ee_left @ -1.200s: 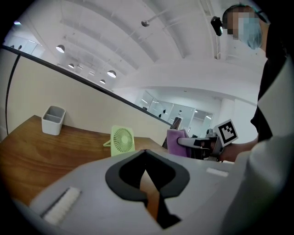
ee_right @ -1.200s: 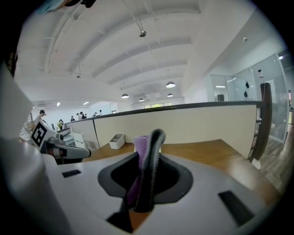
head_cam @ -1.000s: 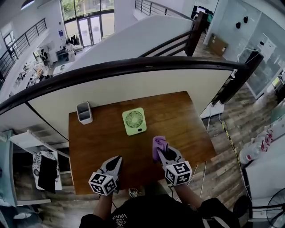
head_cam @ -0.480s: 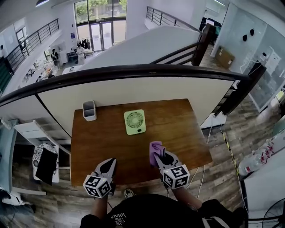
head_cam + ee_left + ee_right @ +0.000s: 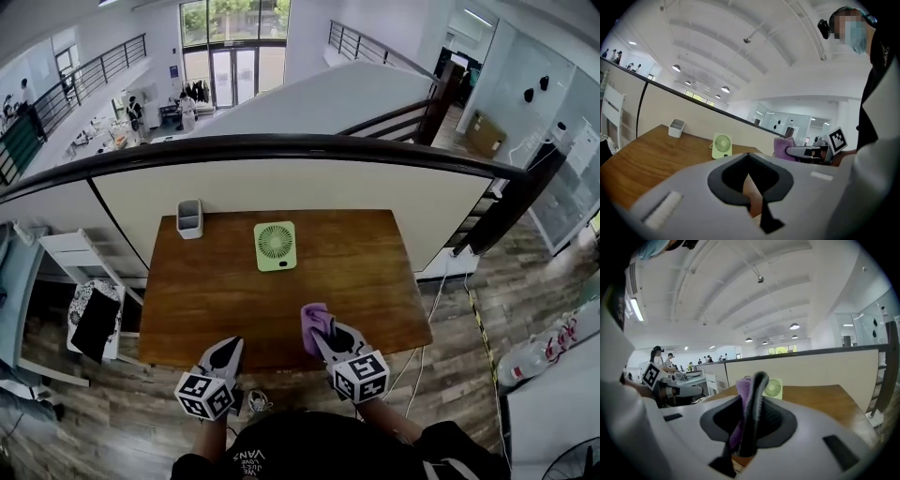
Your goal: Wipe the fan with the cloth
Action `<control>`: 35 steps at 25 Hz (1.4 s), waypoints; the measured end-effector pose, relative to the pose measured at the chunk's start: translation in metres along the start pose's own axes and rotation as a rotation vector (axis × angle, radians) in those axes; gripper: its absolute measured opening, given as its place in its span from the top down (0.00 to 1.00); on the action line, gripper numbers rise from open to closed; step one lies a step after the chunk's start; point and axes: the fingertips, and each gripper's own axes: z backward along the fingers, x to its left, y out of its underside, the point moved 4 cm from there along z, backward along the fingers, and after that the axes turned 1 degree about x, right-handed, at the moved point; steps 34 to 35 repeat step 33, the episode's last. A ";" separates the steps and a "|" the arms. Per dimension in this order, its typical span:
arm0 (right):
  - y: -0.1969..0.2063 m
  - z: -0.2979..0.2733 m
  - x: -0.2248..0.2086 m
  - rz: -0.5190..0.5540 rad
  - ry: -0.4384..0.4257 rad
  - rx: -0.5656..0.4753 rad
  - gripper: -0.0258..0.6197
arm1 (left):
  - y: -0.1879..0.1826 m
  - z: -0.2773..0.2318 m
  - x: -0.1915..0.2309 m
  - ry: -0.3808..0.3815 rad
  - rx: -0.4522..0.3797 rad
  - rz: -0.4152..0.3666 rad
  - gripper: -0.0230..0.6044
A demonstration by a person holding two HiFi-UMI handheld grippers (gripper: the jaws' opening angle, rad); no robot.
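A small light-green fan [image 5: 275, 246] stands on the wooden table [image 5: 375, 281], toward its far side. My right gripper [image 5: 322, 333] is shut on a purple cloth [image 5: 311, 319] and hovers over the table's near edge, well short of the fan. In the right gripper view the cloth [image 5: 742, 397] is pinched between the jaws, with the fan [image 5: 773, 388] beyond them. My left gripper [image 5: 226, 349] is shut and holds nothing, at the near edge to the left. The left gripper view shows the fan [image 5: 722, 146] ahead and the cloth [image 5: 782, 147] to the right.
A small grey-white holder [image 5: 189, 218] stands at the table's far left corner. A low wall with a dark handrail [image 5: 309, 145] runs behind the table. A white chair [image 5: 70, 258] stands off the table's left side. Cables hang at the right edge.
Both grippers have drawn back toward the table's near edge, away from the fan, and risen a little. The right gripper still holds the cloth.
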 end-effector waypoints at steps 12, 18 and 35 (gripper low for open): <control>0.017 0.035 0.009 0.031 -0.085 -0.010 0.82 | 0.020 0.023 -0.050 -0.061 -0.044 -0.005 0.95; 0.020 0.049 0.007 0.039 -0.105 -0.011 0.82 | 0.030 0.022 -0.069 -0.061 -0.038 -0.002 0.95; 0.028 0.061 0.002 0.042 -0.125 -0.004 0.82 | 0.037 0.017 -0.086 -0.056 -0.039 -0.008 0.95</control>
